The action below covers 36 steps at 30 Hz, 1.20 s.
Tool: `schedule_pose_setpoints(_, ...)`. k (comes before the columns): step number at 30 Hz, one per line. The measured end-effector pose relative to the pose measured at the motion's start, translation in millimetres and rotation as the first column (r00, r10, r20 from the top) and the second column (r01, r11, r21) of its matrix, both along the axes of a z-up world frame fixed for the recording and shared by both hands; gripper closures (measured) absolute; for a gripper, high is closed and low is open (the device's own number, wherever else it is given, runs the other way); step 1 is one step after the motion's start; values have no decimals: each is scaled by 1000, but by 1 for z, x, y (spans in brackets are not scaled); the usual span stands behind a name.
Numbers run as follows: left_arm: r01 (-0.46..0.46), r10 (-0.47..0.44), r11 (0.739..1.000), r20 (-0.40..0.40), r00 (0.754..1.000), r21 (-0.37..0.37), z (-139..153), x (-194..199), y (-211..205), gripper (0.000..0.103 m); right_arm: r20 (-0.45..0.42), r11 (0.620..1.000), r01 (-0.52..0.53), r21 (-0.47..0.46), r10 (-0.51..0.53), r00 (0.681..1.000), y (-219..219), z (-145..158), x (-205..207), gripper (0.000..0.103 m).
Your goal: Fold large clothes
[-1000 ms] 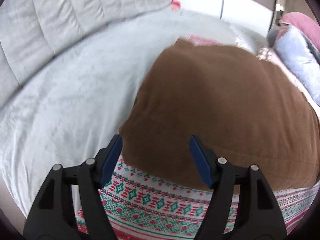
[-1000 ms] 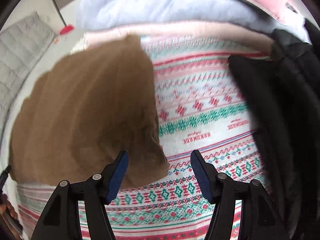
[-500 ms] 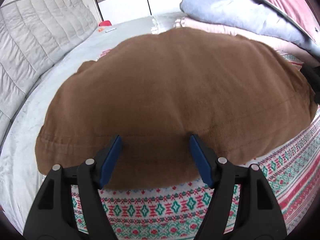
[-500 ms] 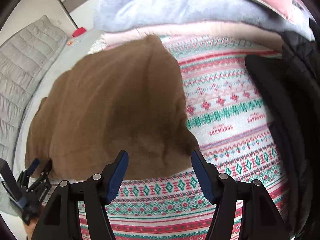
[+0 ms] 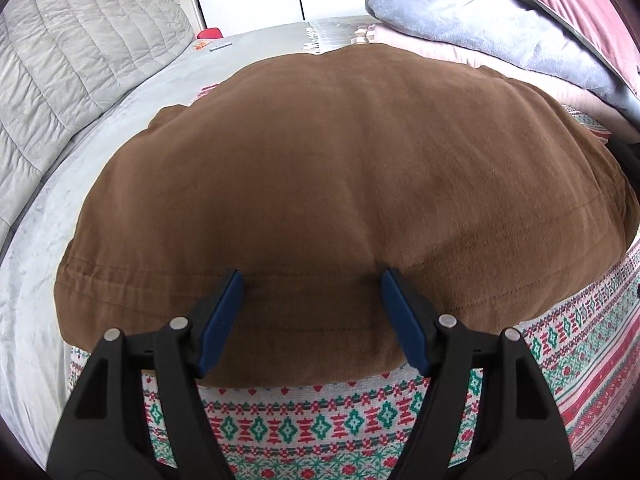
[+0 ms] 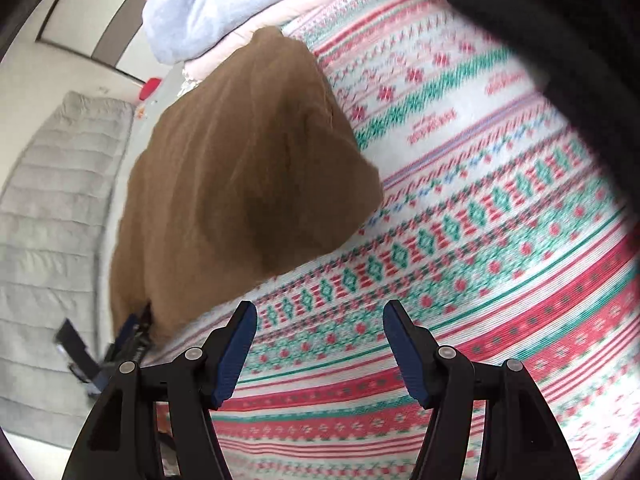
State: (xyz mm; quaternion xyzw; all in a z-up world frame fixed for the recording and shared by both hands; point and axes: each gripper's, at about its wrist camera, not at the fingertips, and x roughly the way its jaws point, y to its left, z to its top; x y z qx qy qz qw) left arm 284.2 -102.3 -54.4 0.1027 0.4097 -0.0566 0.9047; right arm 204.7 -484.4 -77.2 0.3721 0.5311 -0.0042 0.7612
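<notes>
And there's the big brown fleece garment (image 5: 352, 184), folded into a thick, rounded slab with a stitched hem along its near edge, lying flat on the red-and-green patterned knit blanket (image 5: 320, 432), toward the blanket's left edge.

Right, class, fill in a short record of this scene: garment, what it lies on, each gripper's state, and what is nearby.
garment: brown garment, lying spread flat
under it: patterned blanket with red and green bands
left gripper: open, over the garment's near hem, gripping nothing
right gripper: open, over the blanket, beside the garment's corner
nearby: pile of bedding behind the garment; grey quilt to the left; black garment at the right
</notes>
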Motion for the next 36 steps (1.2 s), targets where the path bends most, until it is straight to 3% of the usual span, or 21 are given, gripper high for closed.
schedule_pose_setpoints(4,-1,1,1000,-3,1000,-10,1,0,0,30,-26,998,44,34,-43,999,-4,-12,12,37)
schedule_pose_setpoints(7,0,0,1000,-3,1000,-14,1,0,1,30,-9,980,109,168,-109,994,-10,-23,19,37)
schedule_pose_setpoints(10,3,-3,1000,-1,1000,-13,1,0,1,30,3,963,109,246,-113,994,-2,-31,27,37)
schedule_pose_setpoints(21,5,-5,1000,-16,1000,-30,2,2,2,30,125,987,63,145,-81,989,21,-19,57,35)
schedule_pose_setpoints(26,7,-8,999,-20,1000,-36,3,3,3,30,111,961,154,229,-183,977,17,-35,52,35)
schedule_pose_setpoints(32,5,-5,999,-19,1000,-36,3,3,4,31,223,970,135,202,-180,958,24,-6,46,38)
schedule_pose_setpoints(36,1,-1,1000,-7,1000,-31,11,-3,1,32,211,968,146,202,-188,959,25,-6,45,38)
